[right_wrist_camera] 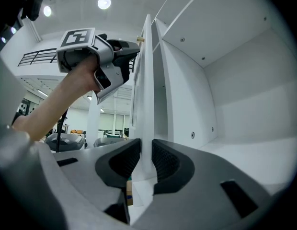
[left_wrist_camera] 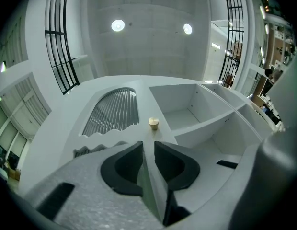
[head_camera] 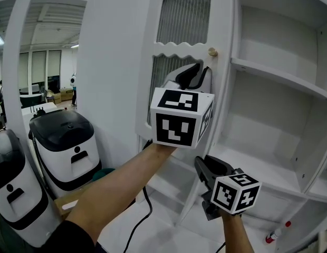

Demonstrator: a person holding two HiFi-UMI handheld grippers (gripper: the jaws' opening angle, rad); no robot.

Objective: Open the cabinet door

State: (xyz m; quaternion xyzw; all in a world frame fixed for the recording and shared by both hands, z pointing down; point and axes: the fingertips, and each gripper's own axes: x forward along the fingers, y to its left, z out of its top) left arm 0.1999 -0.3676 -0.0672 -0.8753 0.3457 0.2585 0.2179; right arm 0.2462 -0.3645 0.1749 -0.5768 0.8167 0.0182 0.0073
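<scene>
Gripping the free edge of the cabinet door (left_wrist_camera: 115,111), the left claw (left_wrist_camera: 147,148) has its two dark jaws closed flat on either face of the panel, with no gap showing at the pads. Just above this claw sits the small brass knob (left_wrist_camera: 154,123), touched by neither jaw. Below the left claw, the right claw (right_wrist_camera: 145,151) is likewise closed on the same edge, lower down the panel. To the right of both claws the cabinet (head_camera: 274,78) shows an exposed compartment with white shelves, bare where visible. Well apart to their left stand two black-lidded white units (head_camera: 63,136). How far the door stands from its frame cannot be settled. The right gripper view shows only a narrow separation from the upright beside the edge, so the swing is judged to be at an early stage. Recommendation: the hinges are presumed to lie on the far side of the panel from the claws, so both claws should travel together on an arc about that side, not straight back. Each wrist should turn with the panel so the jaws stay square to its faces. Risks: an uneven pull between the upper and lower grips would twist the door, and a thin, smooth edge may slip from the pads if clamping slackens.
</scene>
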